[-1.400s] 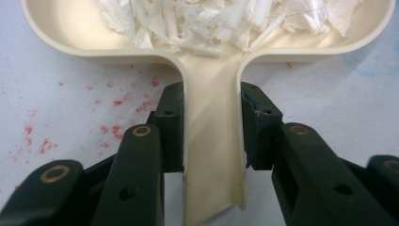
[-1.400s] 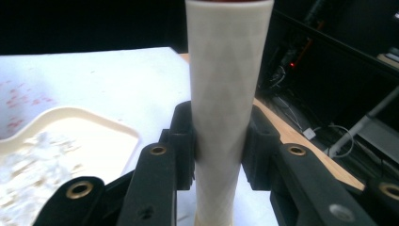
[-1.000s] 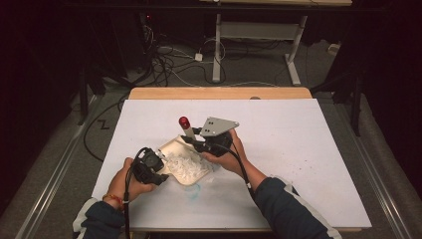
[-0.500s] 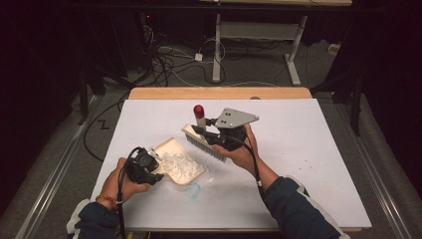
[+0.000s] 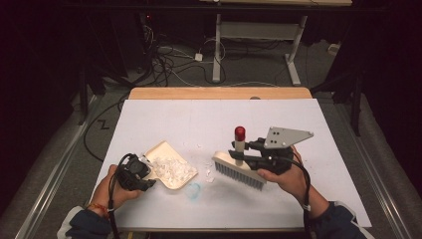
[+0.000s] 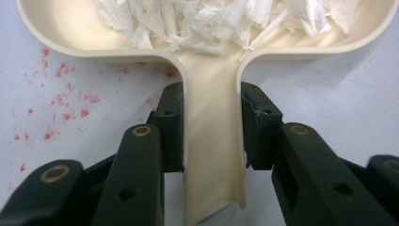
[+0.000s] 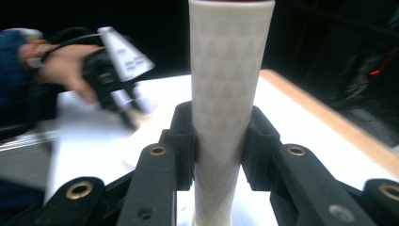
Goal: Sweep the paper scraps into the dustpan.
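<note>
The cream dustpan (image 5: pixel 169 167) lies flat on the white table (image 5: pixel 164 119), near its front left part, with a heap of white paper scraps (image 5: pixel 171 169) in its tray. Its handle points toward the person, and the left claw (image 6: pixel 211 129) is clamped on that handle, one black jaw pressed against each side, as the left gripper view shows. In that view the scraps (image 6: pixel 211 21) crowd the tray just beyond the handle, and small red specks (image 6: pixel 56 94) dot the table surface to the left of the dustpan (image 6: pixel 70 28).

To the right of the dustpan, well apart from it, the brush (image 5: pixel 239 172) is held above the table with its bristles facing down and toward the person. Its pale handle (image 5: pixel 240 144) stands upright, ending in a red tip (image 5: pixel 240 132). The right claw (image 5: pixel 246 152) grips this handle; in the right gripper view both jaws close tight on the pale handle (image 7: pixel 226 94).

Between the dustpan and the brush a few loose white scraps (image 5: pixel 209 174) lie on the table, and a faint bluish stain (image 5: pixel 194 190) marks the surface just in front of the dustpan's open edge.

Beyond the far edge of the table a wooden strip (image 5: pixel 219 93) shows, and farther off cables (image 5: pixel 169 55) lie tangled on the dark floor beside the legs of a metal frame (image 5: pixel 217 45).
</note>
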{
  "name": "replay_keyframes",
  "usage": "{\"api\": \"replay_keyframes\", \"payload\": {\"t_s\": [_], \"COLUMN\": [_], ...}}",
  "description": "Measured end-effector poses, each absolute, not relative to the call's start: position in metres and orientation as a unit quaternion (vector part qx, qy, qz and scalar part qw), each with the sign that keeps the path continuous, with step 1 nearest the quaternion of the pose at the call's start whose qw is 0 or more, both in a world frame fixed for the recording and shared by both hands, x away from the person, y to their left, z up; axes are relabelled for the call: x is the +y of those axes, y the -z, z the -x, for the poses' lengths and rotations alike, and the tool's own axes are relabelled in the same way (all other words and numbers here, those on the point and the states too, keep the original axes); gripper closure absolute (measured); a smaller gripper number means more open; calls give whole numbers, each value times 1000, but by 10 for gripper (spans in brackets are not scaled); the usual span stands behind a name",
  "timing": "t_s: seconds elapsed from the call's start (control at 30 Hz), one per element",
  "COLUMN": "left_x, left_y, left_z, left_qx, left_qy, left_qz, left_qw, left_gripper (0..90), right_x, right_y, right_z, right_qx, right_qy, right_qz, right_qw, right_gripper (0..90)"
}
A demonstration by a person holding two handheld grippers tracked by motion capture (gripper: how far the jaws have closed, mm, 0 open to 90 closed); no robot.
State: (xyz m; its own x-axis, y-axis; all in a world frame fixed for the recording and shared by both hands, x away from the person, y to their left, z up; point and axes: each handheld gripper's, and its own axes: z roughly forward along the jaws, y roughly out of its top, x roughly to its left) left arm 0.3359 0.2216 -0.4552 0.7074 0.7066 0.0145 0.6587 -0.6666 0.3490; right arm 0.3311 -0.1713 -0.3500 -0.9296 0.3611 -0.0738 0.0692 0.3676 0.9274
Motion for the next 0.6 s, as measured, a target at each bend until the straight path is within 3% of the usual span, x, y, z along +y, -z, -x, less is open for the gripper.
{"api": "replay_keyframes", "payload": {"t_s": [0.23, 0.6], "left_x": [218, 217], "left_y": [454, 453], "left_z": [-333, -328], "left_qx": [365, 354], "left_qy": [-77, -74], "left_qz": [-915, -919], "left_qw": [155, 154], "left_gripper": [637, 637], "right_x": [-160, -126], "right_y": [369, 378], "right_z": [-324, -354], "right_qx": [835, 829], "right_qy": [-528, -522], "right_qz": [-121, -131], "right_qw": [100, 149], "right_gripper": [704, 705]}}
